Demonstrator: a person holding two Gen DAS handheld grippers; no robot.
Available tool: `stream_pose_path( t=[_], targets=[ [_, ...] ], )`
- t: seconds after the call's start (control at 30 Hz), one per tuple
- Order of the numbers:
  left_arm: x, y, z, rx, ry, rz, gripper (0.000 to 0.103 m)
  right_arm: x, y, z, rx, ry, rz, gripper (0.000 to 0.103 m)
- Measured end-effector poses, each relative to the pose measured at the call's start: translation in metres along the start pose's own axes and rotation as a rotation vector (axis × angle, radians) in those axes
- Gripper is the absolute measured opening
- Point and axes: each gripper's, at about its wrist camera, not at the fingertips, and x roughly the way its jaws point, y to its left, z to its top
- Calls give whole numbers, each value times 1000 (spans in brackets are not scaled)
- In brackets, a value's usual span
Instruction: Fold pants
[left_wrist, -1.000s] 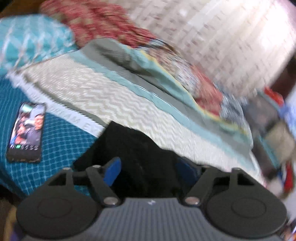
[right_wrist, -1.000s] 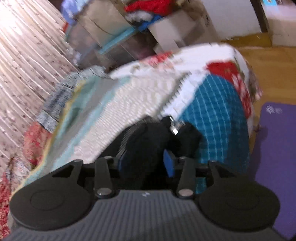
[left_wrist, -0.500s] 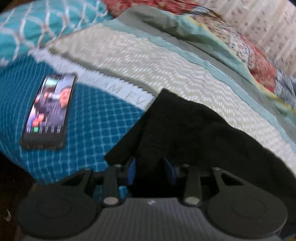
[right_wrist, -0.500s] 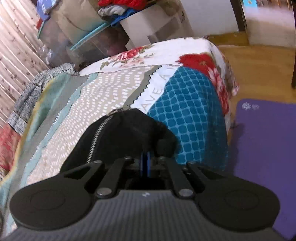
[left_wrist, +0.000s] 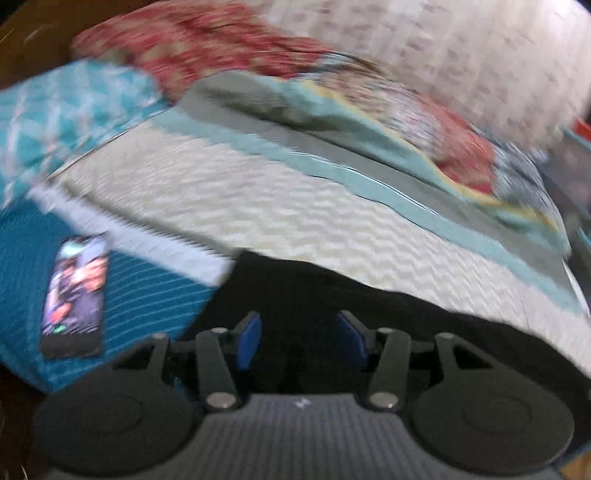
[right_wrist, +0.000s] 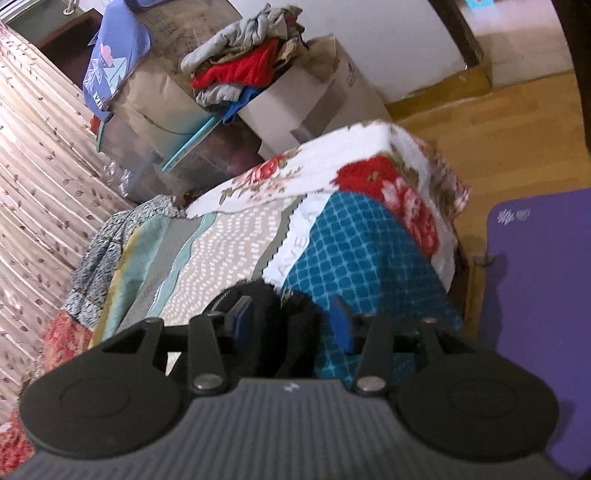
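Note:
The black pants (left_wrist: 369, 314) lie on the patchwork bedspread (left_wrist: 280, 206), stretching to the right in the left wrist view. My left gripper (left_wrist: 297, 338) is open, its blue pads apart just above the cloth. In the right wrist view a bunched end of the pants (right_wrist: 280, 317), with a zipper at its left, sits near the bed's end. My right gripper (right_wrist: 291, 319) is open, its pads on either side of that bunch without pinching it.
A phone (left_wrist: 75, 291) with a lit screen lies on the teal patch at the left. A red patterned blanket (left_wrist: 207, 40) and a curtain are behind. Boxes with piled clothes (right_wrist: 251, 70) stand beyond the bed's end. A purple mat (right_wrist: 535, 314) covers the wooden floor at the right.
Both grippers were shut on the pants half a second ago and have now opened, letting the cloth go. Both have pulled back a little; the left view is blurred by motion.

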Motion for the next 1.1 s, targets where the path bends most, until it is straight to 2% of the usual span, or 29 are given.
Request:
stream_pose_path(
  t=[0.13, 0.17, 0.23, 0.3, 0.47, 0.6, 0.63, 0.67, 0.7, 0.73, 0.83, 0.93, 1.1],
  targets=[
    [16, -47, -19, 118, 51, -24, 47, 5, -6, -6, 37, 48, 36, 55],
    [24, -57, -25, 144, 76, -9, 47, 8, -7, -7, 48, 61, 47, 60],
    [46, -68, -40, 208, 148, 58, 47, 16, -10, -10, 70, 94, 61, 65],
    [71, -71, -57, 262, 227, 166, 50, 25, -12, -12, 87, 122, 69, 65],
    [70, -79, -64, 314, 216, 212, 51, 31, 2, -11, 68, 126, 108, 66],
    [71, -80, -64, 320, 222, 226, 53, 45, 7, -9, 39, 155, 68, 67],
    [71, -81, -65, 325, 221, 230, 53, 46, 7, -10, 44, 154, 58, 58],
    [73, -81, -64, 328, 219, 232, 53, 45, 11, -11, 22, 150, 33, 34],
    [74, -81, -64, 328, 218, 232, 53, 44, 16, -11, -22, 149, 10, 21],
    [74, -81, -65, 327, 217, 232, 53, 41, 19, -10, -46, 148, 16, 17],
    [74, -79, -65, 324, 216, 229, 53, 21, 29, -7, -84, 93, 50, 16],
    [73, -80, -64, 320, 213, 228, 54, -4, 54, -8, -176, 37, 113, 16],
    [74, -77, -64, 309, 208, 219, 56, -34, 105, -20, -367, -1, 231, 16]
  ],
)
